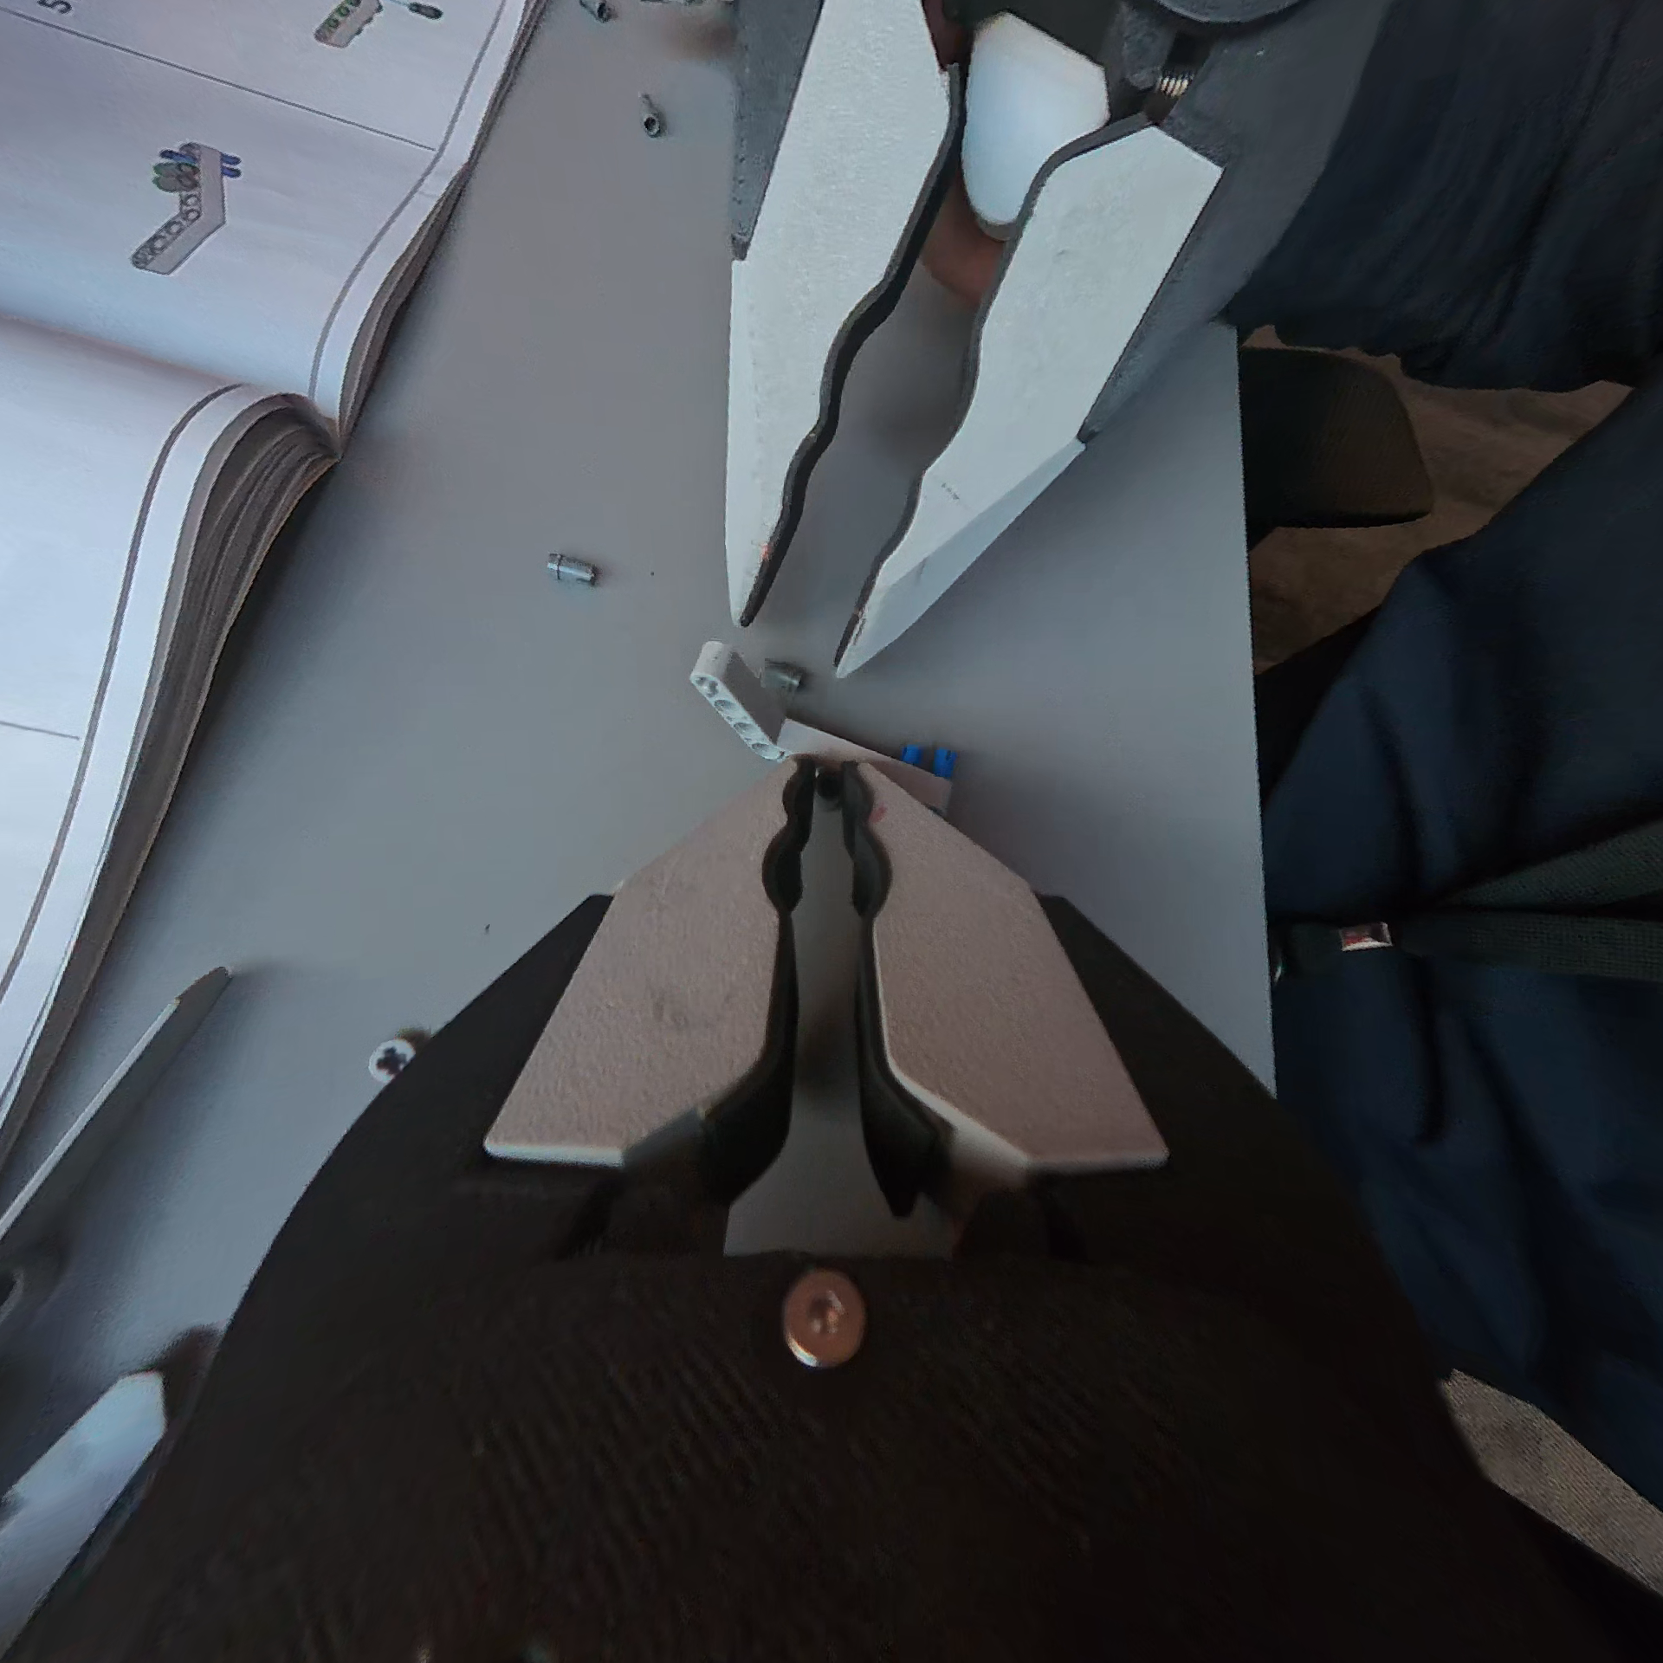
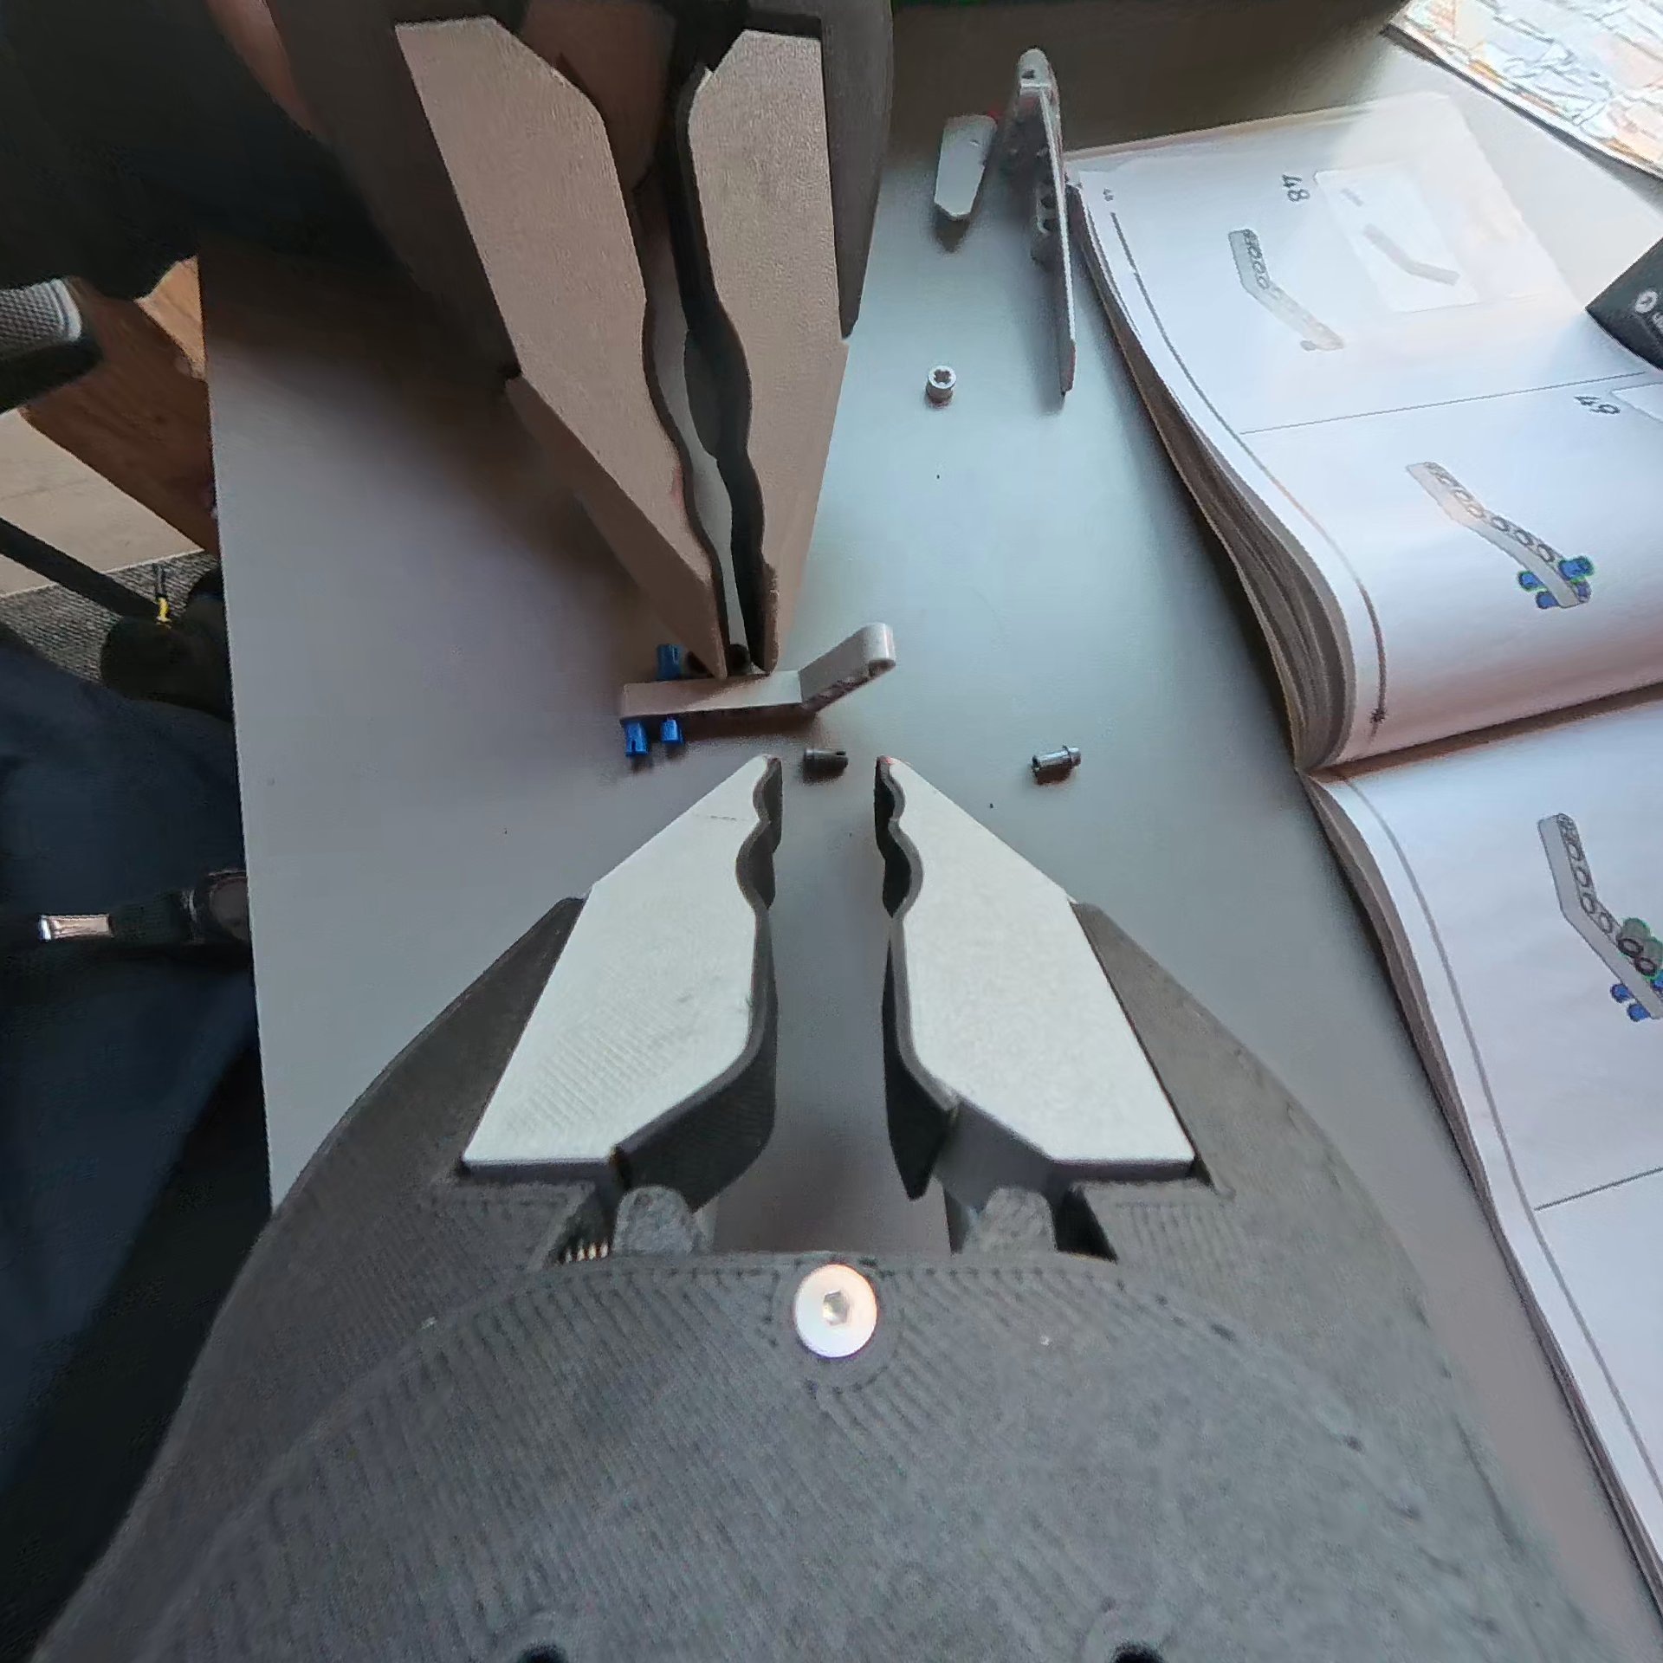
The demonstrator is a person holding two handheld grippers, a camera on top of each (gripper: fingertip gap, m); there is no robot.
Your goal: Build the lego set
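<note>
Right wrist view: our left gripper [image 2: 745, 661] pinches the stiff, light grey angled plastic beam [image 2: 765, 693] near the tabletop's edge, while our spread right gripper [image 2: 826, 776] should, we judge, take the small dark pin [image 2: 824, 761] across its barrel.

Matt grey desk [image 2: 972, 558]; paper instruction booklet [image 2: 1440, 432]; smooth grey plastic bent beam [image 2: 765, 693]; rough, matt fingers [image 2: 630, 1008]; shiny metal screw [image 2: 834, 1309].
</note>
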